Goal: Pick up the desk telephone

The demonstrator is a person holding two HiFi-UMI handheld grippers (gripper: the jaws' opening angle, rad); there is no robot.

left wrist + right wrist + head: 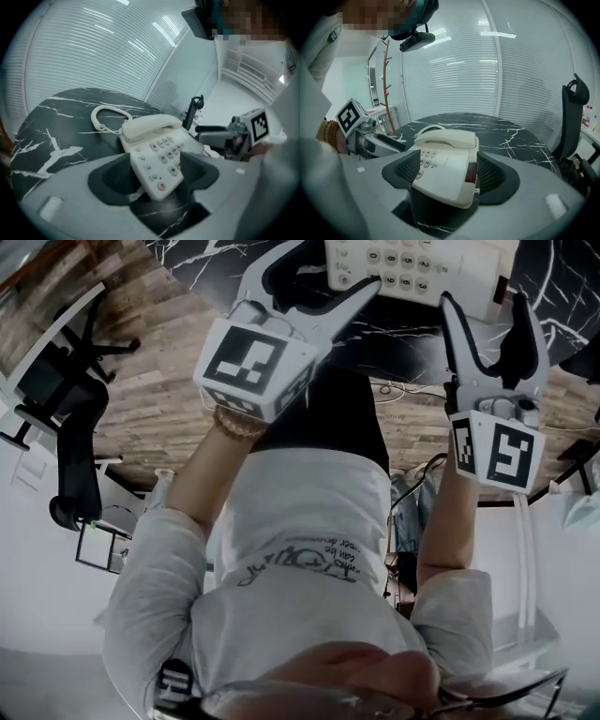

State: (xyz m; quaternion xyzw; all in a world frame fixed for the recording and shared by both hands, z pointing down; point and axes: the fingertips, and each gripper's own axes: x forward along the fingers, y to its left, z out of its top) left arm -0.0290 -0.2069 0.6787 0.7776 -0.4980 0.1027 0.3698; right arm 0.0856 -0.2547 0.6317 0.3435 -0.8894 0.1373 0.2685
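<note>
Shirt (309, 521): white with dark print, filling the lower head view; bare forearms reaching away to both tools, beaded bracelet (234, 426) on the left wrist.
Left gripper (157, 164): jaws spread wide, straddling the keypad corner of the desk telephone (412, 268); dark pads close against the two edges of that corner, firm contact not clear.
Right gripper (449, 161): jaws closed in on the opposite end of the telephone, ribbed pads pressed against both its sides, body filling the whole gap.
Telephone position: at the near rim of the table (520, 136), between the two tools, front end jutting toward the right gripper's camera.
Telephone details: cream body, grey keys, handset (445, 138) seated on its cradle at the far end, red patch (471, 172) on one side.
Cord (105, 115): cream, looped on the tabletop just behind the handset.
Table surface: round, black with white marble veining.
Marker cubes: black-and-white squares, one on each tool, both facing the head camera.
Surroundings: wooden plank floor (141, 427), black office chair (574, 117) beside the table, slatted glass wall (487, 70) behind, thin brown coat stand (386, 84) off to one side.
</note>
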